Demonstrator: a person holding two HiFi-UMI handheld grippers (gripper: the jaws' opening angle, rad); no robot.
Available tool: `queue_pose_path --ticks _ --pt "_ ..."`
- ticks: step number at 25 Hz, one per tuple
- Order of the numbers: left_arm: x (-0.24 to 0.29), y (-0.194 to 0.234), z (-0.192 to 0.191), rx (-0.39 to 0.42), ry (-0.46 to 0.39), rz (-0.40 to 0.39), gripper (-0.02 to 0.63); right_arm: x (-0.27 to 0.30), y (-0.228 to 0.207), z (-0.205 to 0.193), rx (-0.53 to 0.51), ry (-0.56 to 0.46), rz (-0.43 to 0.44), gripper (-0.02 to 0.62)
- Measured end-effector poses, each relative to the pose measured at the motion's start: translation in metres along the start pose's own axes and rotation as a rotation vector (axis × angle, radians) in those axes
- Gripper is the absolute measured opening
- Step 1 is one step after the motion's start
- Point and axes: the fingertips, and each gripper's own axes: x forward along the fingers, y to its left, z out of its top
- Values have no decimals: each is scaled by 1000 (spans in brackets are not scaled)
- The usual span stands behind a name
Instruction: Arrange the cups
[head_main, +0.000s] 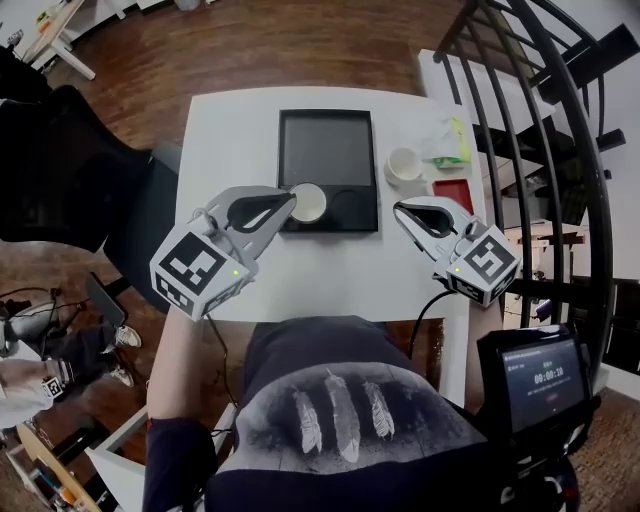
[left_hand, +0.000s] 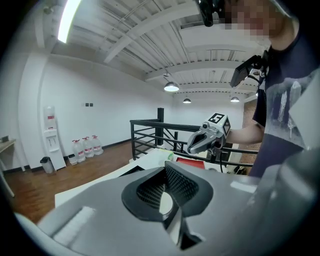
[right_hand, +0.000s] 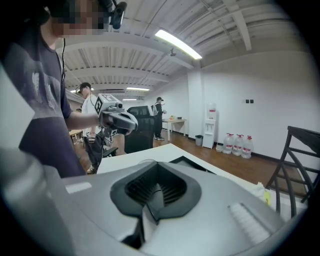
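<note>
A black tray (head_main: 327, 150) lies on the white table (head_main: 230, 130). One white cup (head_main: 310, 203) sits in the tray's front left round hollow; the hollow (head_main: 351, 205) beside it holds nothing. A second white cup (head_main: 404, 165) stands on the table just right of the tray. My left gripper (head_main: 292, 202) is shut, its tip at the left side of the tray cup, with nothing held. My right gripper (head_main: 398, 208) is shut too and empty, hovering off the tray's front right corner, in front of the second cup. Across the table, each gripper view shows the other gripper (left_hand: 192, 145) (right_hand: 120, 120).
A red flat object (head_main: 453, 190) and a green-and-white packet (head_main: 447, 148) lie at the table's right side. A black railing (head_main: 540, 120) runs close on the right, and a black chair (head_main: 60, 170) stands at the left. Water bottles (left_hand: 85, 148) line the far wall.
</note>
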Motion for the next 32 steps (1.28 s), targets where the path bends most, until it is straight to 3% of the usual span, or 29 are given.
queue_pose_path --ticks 4,8,14,23,25,27,28,32 --pt "-8 5 -16 -25 1 67 15 -3 -4 -10 13 13 -30 3" --pt "-10 0 -35 -95 11 78 15 -9 -4 -16 34 7 -46 3" --pt "-9 -9 -39 -69 19 78 15 -27 -13 -29 57 2 -82 3" --pt "-10 -24 -39 -78 38 84 15 -44 -14 -26 62 -72 -59 25" --pt "-3 -33 -30 -65 51 101 15 -61 -21 -26 66 -88 -61 56" --pt "6 -42 -20 -60 56 118 15 -75 -32 -27 74 -104 -61 178" --pt "9 -46 -18 -59 58 126 15 -80 -38 -28 74 -105 -62 207" --pt "15 -59 -22 -59 86 150 15 -85 -59 -36 52 -80 -68 233"
